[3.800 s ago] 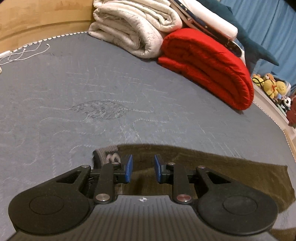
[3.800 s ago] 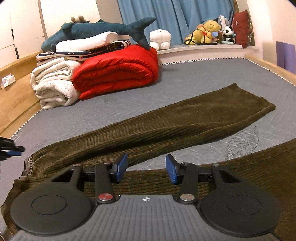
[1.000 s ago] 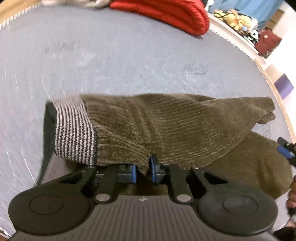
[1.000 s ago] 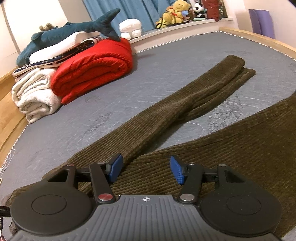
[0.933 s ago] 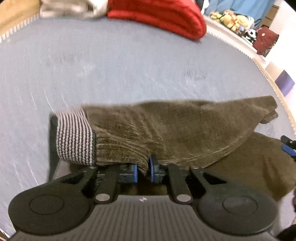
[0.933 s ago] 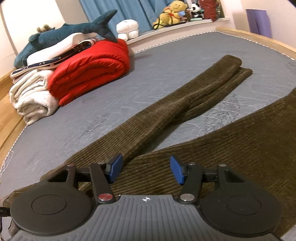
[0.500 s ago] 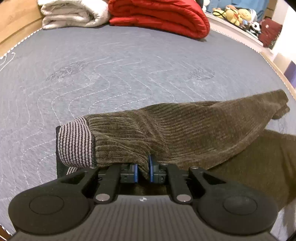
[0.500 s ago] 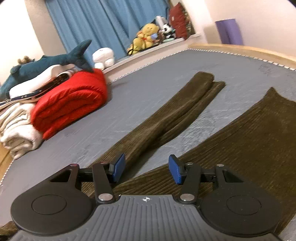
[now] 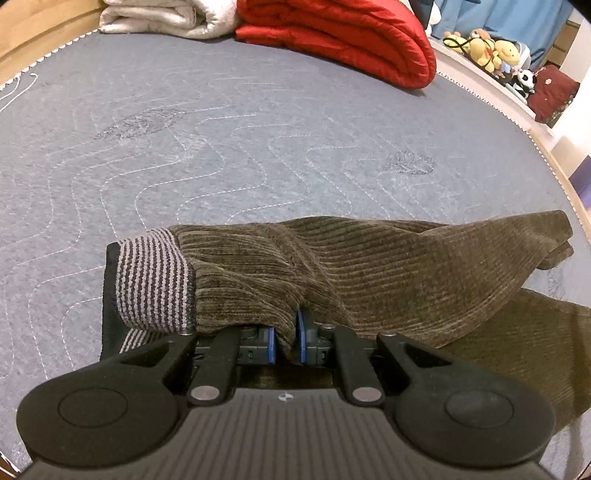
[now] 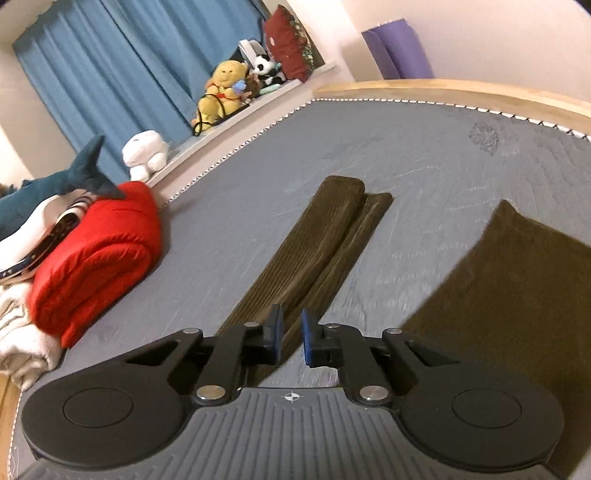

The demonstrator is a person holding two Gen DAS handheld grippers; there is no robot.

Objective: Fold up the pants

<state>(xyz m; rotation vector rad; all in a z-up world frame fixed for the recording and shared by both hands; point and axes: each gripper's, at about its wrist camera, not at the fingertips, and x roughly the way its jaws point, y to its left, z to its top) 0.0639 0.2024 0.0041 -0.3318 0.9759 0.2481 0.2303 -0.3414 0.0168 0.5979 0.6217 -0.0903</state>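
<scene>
The brown corduroy pants [image 9: 388, 273] lie on the grey mattress [image 9: 221, 147]. My left gripper [image 9: 286, 341] is shut on a fold of cloth just beside the striped waistband [image 9: 153, 280], holding that end raised and bunched. In the right wrist view, one pants leg [image 10: 321, 236] lies doubled over and runs straight into my right gripper [image 10: 291, 334]. Its jaws are closing to a narrow gap, with the leg's cloth between the pads. The other leg [image 10: 509, 295] lies flat to the right.
A red folded quilt [image 10: 99, 254] and white blankets [image 9: 166, 18] are stacked at the head of the bed, with a plush shark [image 10: 62, 181] on top. Soft toys [image 10: 225, 88] line the shelf under blue curtains. A wooden frame [image 10: 461, 88] borders the mattress.
My right gripper slid sideways along the leg, rolled, and its jaws went from wide apart to nearly together. My left gripper kept its hold on the waist end, barely moving.
</scene>
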